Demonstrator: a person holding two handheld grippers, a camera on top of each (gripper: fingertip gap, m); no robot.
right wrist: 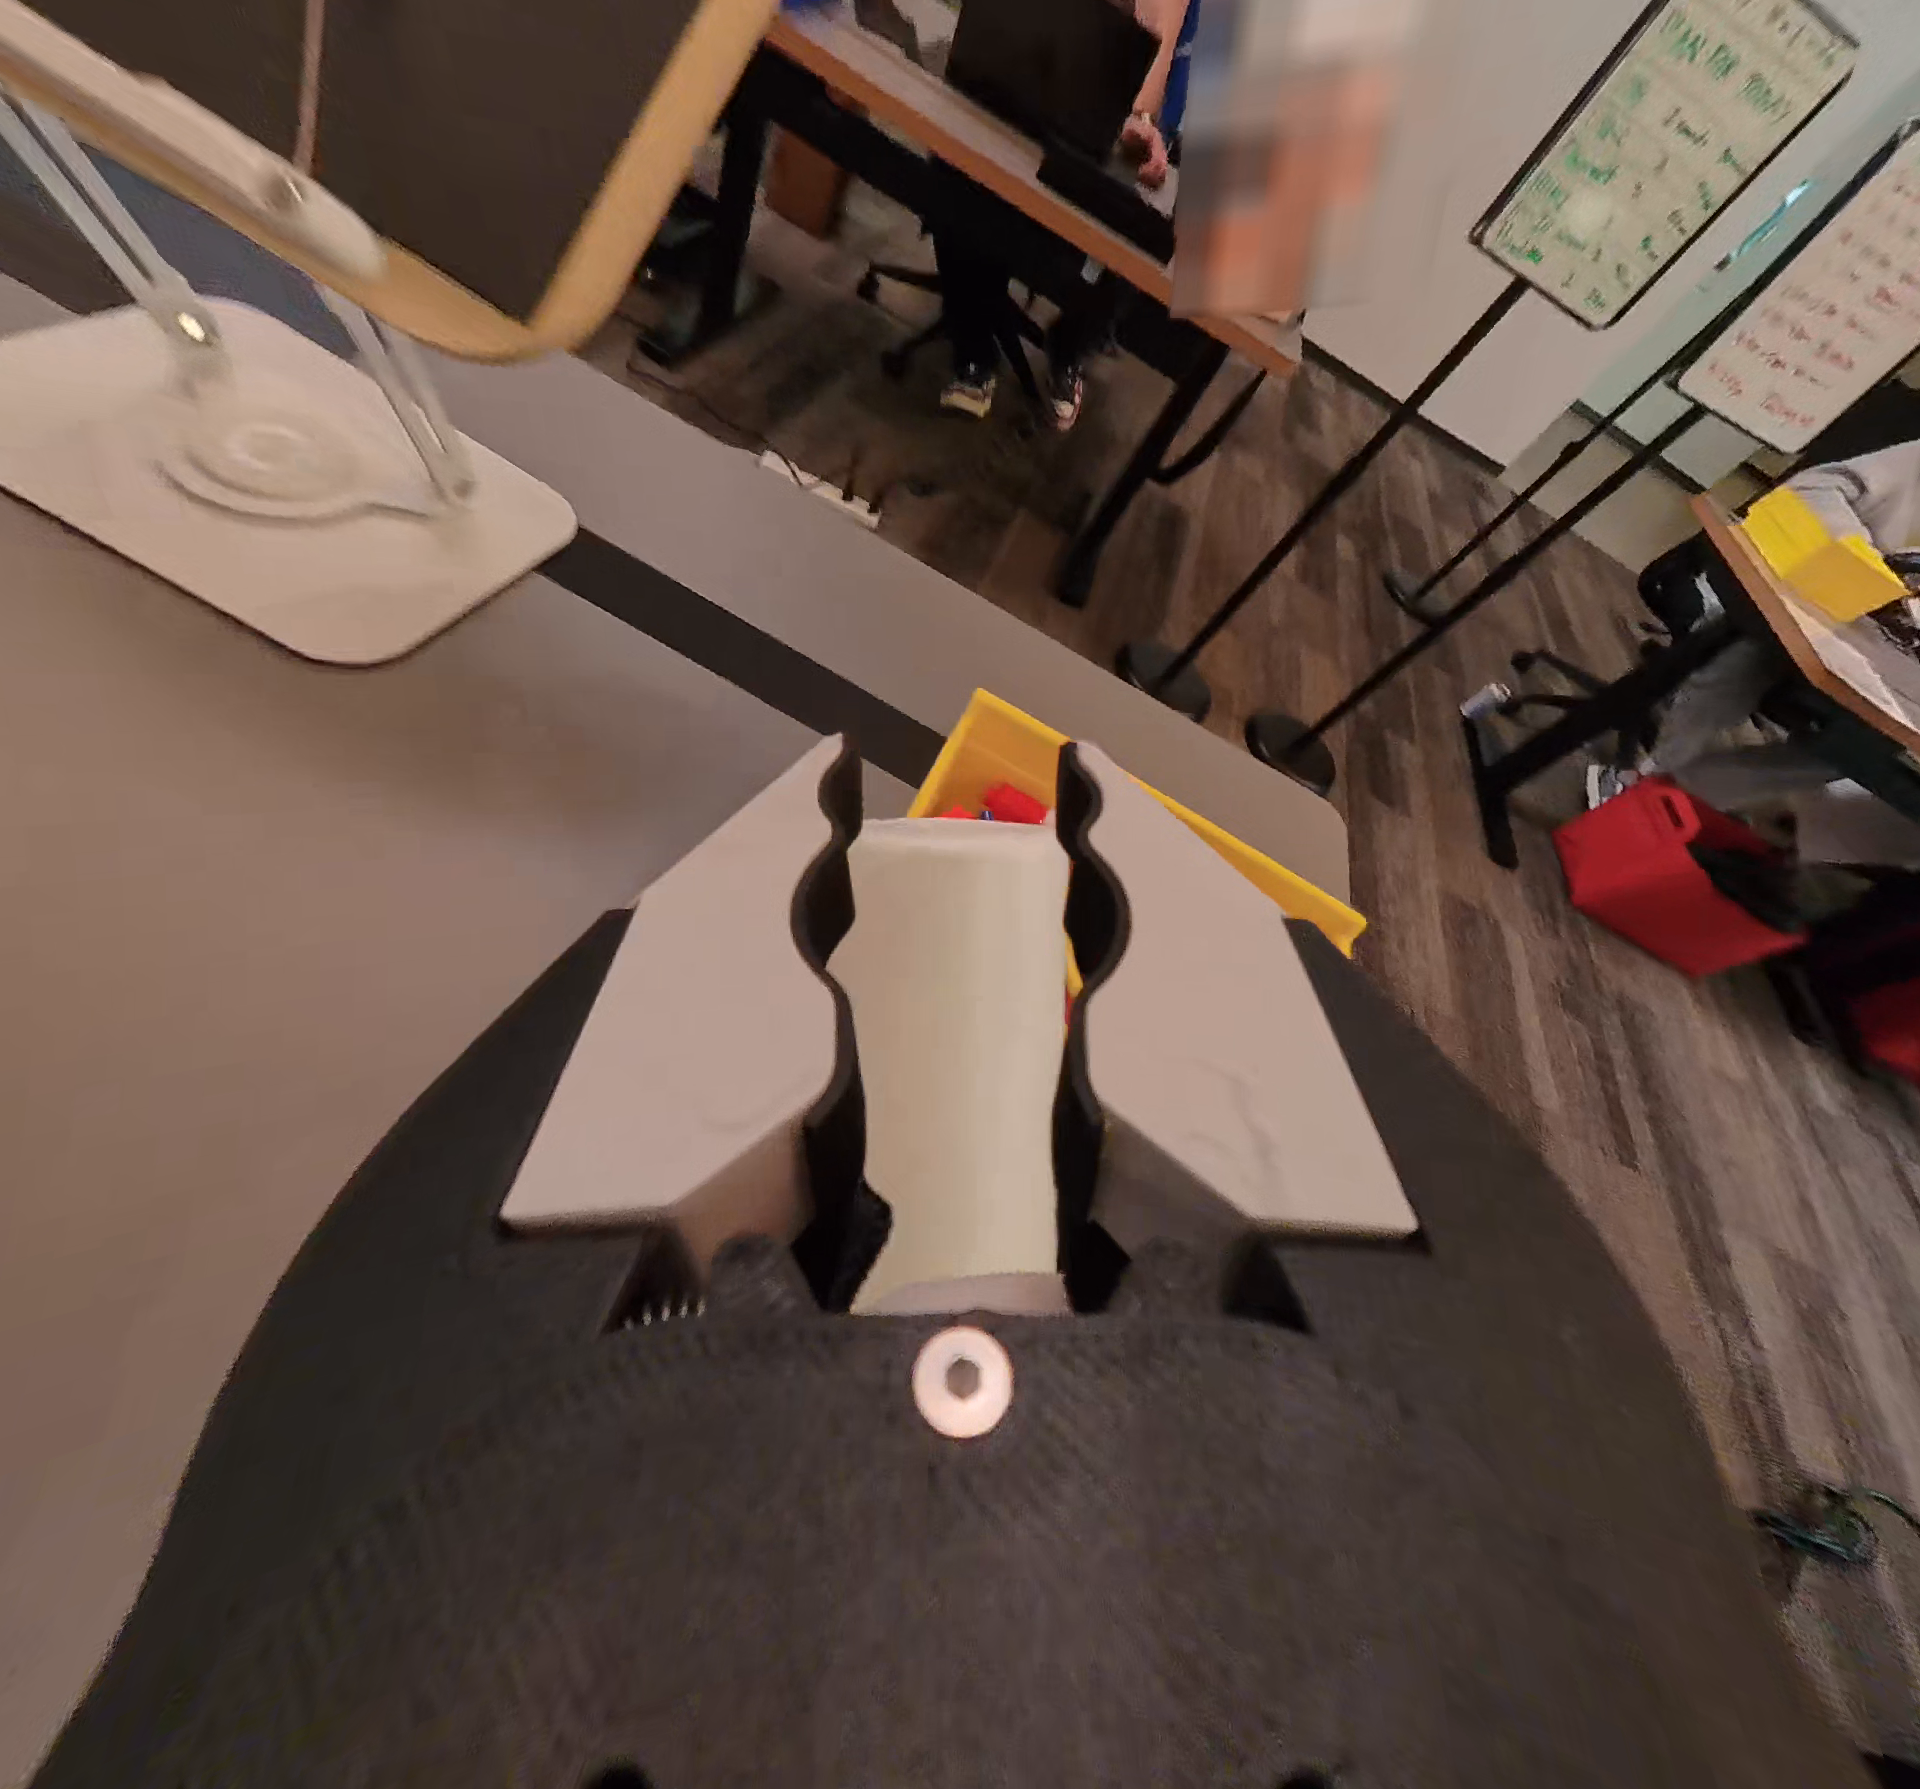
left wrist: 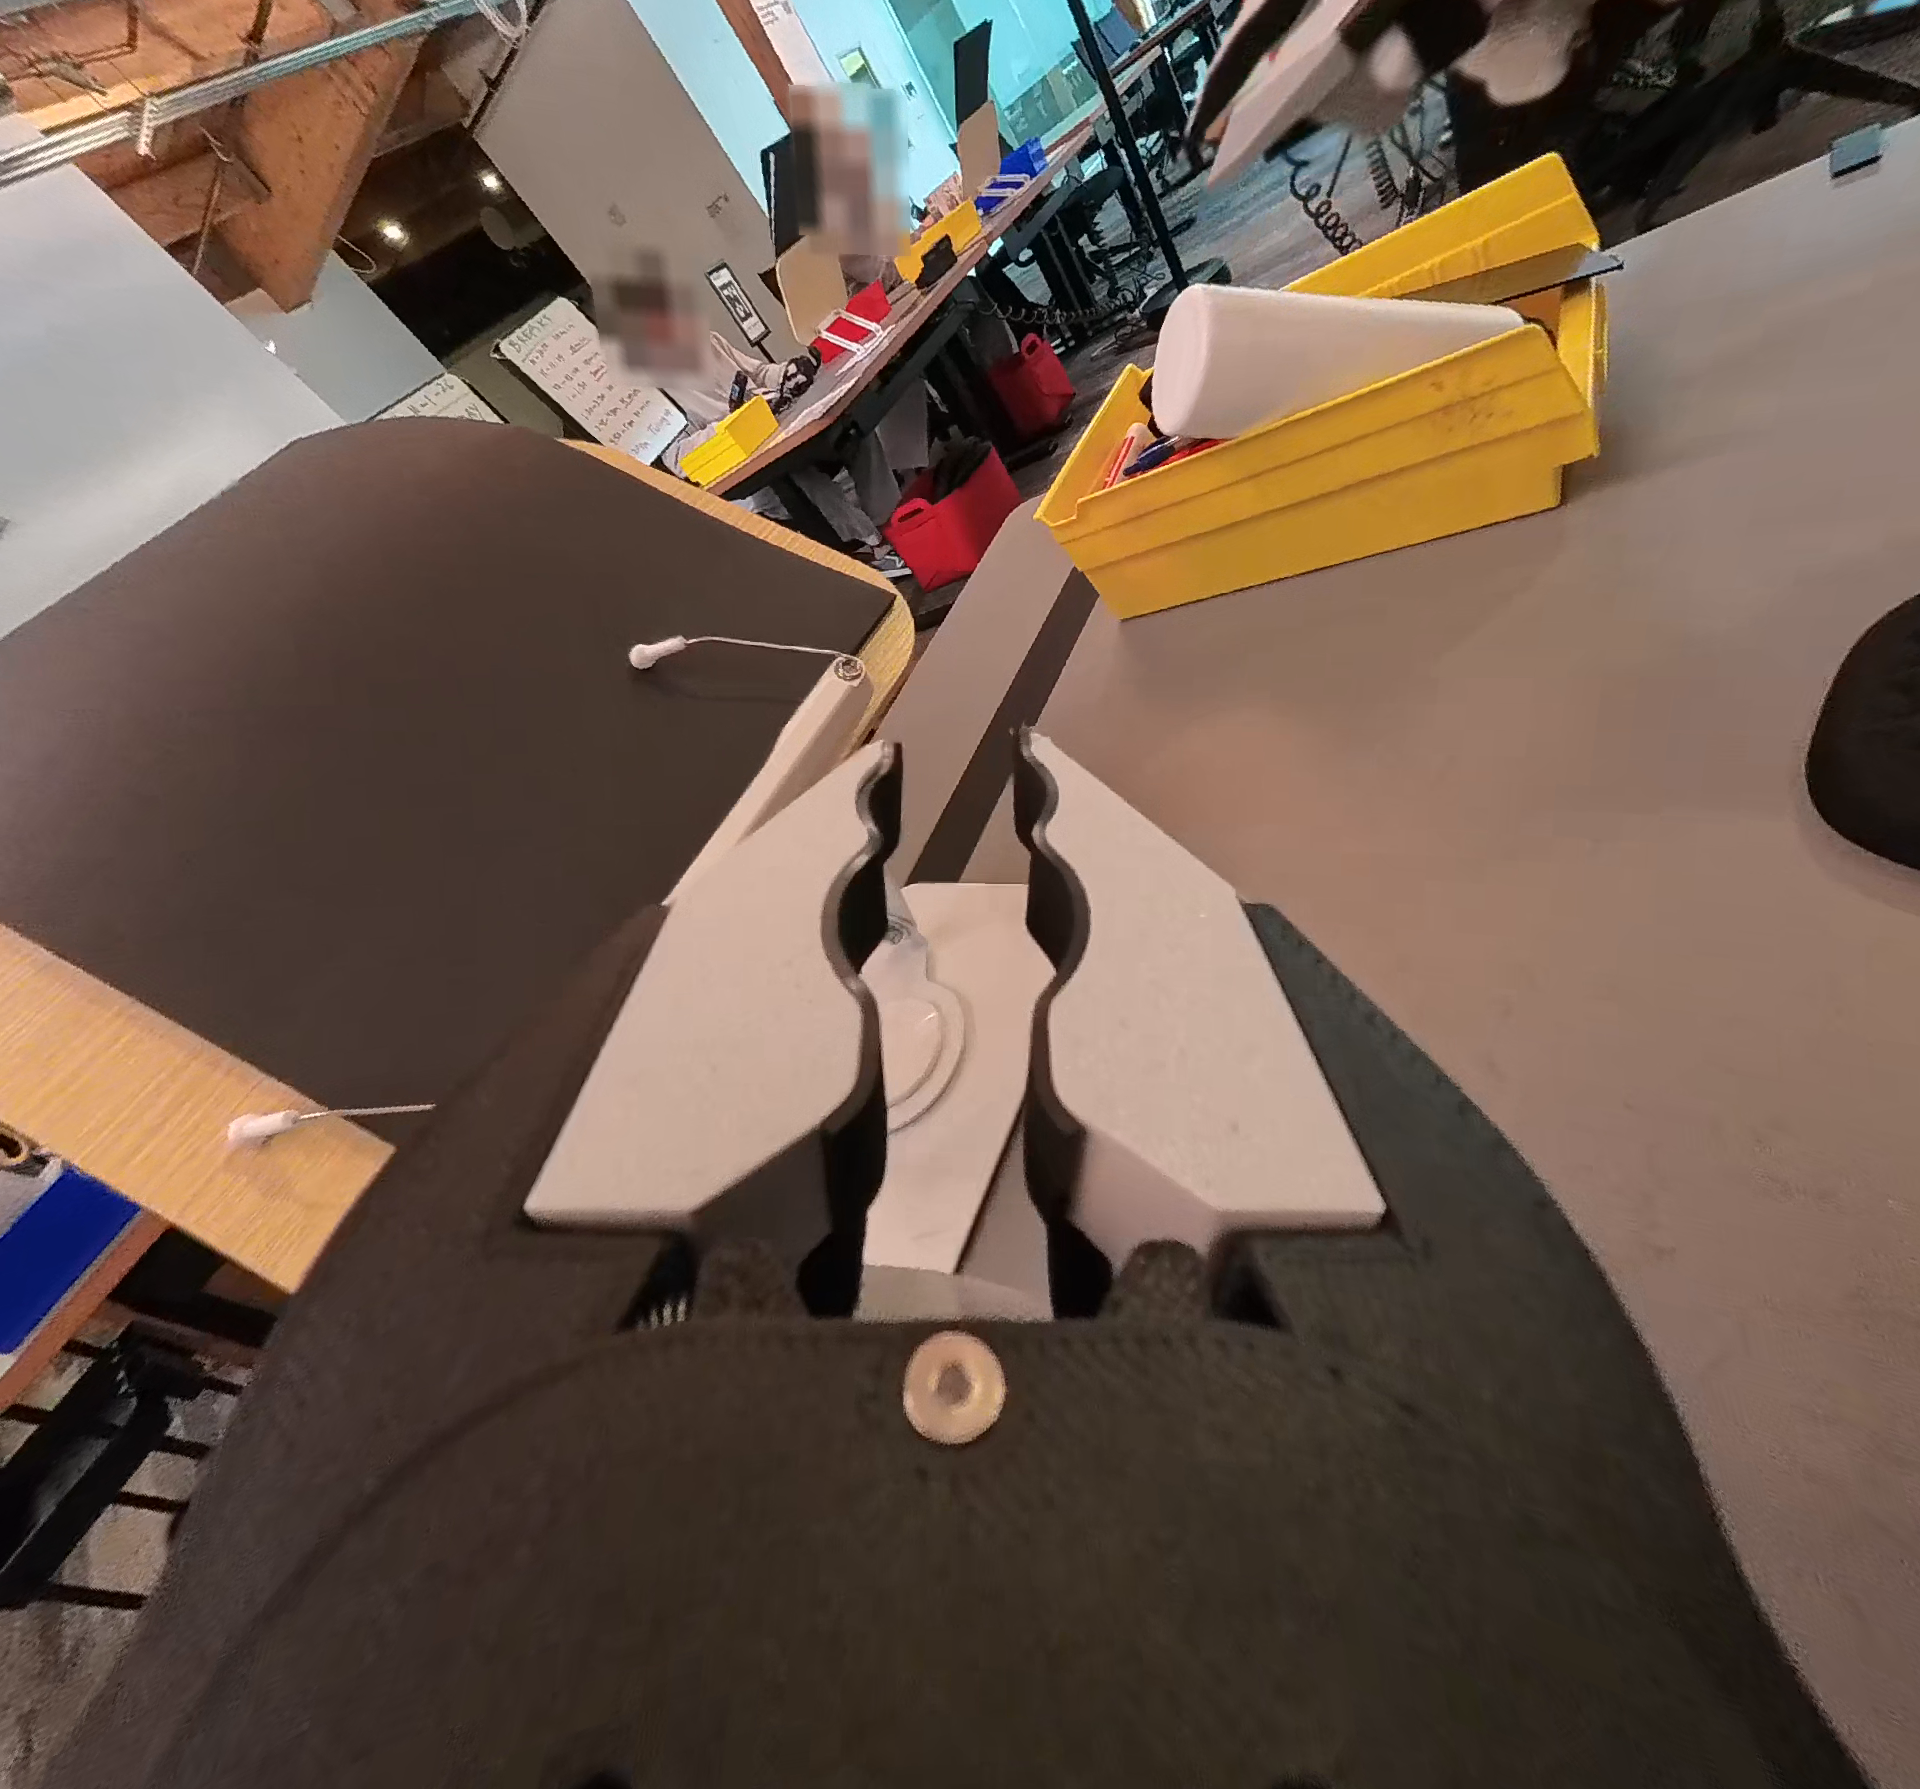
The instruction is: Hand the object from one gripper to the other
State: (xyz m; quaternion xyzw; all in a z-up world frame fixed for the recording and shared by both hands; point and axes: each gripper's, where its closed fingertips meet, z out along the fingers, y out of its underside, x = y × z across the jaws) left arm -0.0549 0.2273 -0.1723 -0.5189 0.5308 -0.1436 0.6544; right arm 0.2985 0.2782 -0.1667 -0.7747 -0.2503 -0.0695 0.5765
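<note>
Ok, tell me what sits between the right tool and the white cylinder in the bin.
Nothing visible. The white cylinder lies exposed on top of the yellow bin, and the right tool hangs open above it with only air between.

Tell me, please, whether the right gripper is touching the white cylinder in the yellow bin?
Apart. The left wrist view shows the right gripper hovering above the white cylinder, which lies in the yellow bin, with floor visible between them.

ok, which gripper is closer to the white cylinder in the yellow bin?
Right. The right gripper hovers above the white cylinder, jaws open and lined up on it, not touching. The left gripper sits open farther back over the table.
</note>
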